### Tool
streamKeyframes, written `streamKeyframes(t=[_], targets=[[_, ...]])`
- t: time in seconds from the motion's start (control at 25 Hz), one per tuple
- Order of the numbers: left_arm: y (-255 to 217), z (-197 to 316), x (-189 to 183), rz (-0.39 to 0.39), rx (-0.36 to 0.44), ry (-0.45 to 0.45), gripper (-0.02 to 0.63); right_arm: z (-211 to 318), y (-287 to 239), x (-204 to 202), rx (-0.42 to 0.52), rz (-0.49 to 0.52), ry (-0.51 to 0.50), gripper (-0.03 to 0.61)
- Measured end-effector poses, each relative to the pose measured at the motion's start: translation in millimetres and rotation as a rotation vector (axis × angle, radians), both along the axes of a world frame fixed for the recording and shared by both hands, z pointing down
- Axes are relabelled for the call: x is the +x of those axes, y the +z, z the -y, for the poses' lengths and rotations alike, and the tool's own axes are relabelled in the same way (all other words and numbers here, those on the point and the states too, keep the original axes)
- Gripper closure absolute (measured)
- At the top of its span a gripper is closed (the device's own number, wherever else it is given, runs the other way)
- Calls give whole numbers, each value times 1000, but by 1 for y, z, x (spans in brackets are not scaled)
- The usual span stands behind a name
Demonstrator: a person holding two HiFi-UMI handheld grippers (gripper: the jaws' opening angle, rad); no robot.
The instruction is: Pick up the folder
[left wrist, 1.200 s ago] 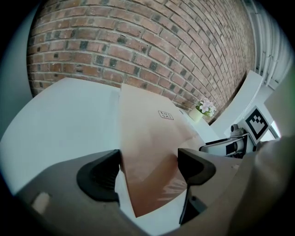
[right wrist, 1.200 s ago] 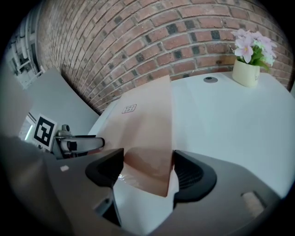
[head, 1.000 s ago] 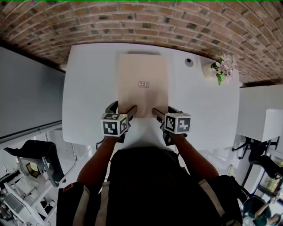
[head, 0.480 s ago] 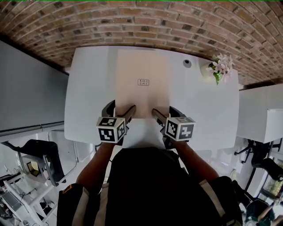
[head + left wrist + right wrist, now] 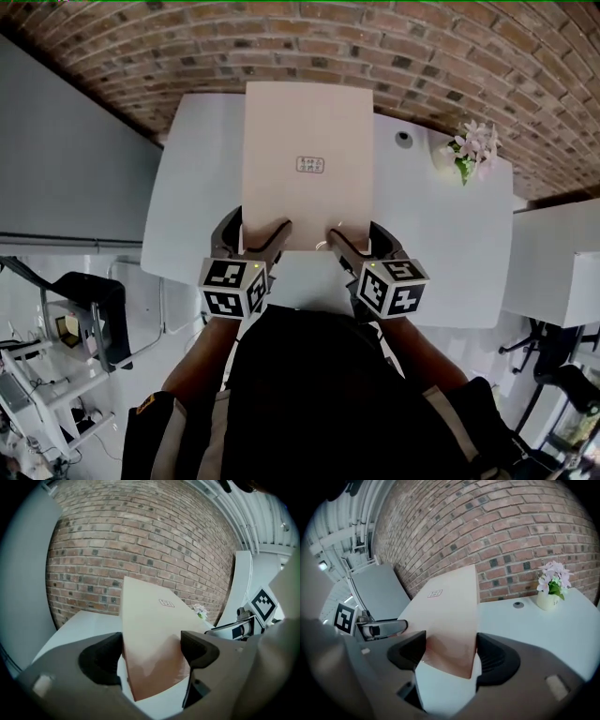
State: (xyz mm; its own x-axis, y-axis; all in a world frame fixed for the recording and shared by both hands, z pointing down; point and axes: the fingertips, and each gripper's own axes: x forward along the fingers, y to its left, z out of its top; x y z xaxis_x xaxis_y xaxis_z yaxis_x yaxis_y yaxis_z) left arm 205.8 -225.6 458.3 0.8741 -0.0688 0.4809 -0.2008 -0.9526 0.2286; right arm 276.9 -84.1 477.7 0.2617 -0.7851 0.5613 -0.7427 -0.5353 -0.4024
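Observation:
The beige folder (image 5: 307,169), with a small label near its middle, is off the white table (image 5: 187,206) and held up between both grippers by its near edge. My left gripper (image 5: 265,234) is shut on the near left corner, my right gripper (image 5: 349,239) on the near right corner. In the left gripper view the folder (image 5: 154,634) runs up and away from between the dark jaws of the left gripper (image 5: 152,653). The right gripper view shows the folder (image 5: 450,616) clamped the same way in the right gripper (image 5: 450,653). The other gripper's marker cube shows at the side of each view.
A small pot of pink flowers (image 5: 469,150) stands at the table's far right, with a round cable hole (image 5: 403,138) beside it. A brick wall lies behind the table. A grey panel (image 5: 66,178) is at left, and another white desk (image 5: 553,253) at right.
The folder lay flat on the table before. Now both grippers have lifted it and it hangs above the tabletop, closer to the head camera.

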Motion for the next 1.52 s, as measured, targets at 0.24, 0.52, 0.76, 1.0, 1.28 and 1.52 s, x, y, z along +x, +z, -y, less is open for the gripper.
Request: streamKeyframes(t=[0.24, 0.52, 0.76, 1.0, 1.28, 1.52], targets=[[-38, -21, -33, -16, 93, -87, 221, -10, -26, -19, 110, -40, -92, 238], [-72, -38, -75, -63, 227, -197, 222, -16, -45, -48, 231, -65, -188, 235], [-92, -34, -99, -114, 263, -210, 221, -11, -60, -72, 266, -81, -184, 235], [-109, -16, -121, -168, 322, -157, 221, 1, -73, -102, 277, -106, -117, 236], [-116, -1, -159, -197, 314, -82, 219, 8, -79, -150, 312, -110, -19, 236], [-131, 5, -198, -242, 381, -35, 221, 18, -89, -195, 347, -108, 21, 236]])
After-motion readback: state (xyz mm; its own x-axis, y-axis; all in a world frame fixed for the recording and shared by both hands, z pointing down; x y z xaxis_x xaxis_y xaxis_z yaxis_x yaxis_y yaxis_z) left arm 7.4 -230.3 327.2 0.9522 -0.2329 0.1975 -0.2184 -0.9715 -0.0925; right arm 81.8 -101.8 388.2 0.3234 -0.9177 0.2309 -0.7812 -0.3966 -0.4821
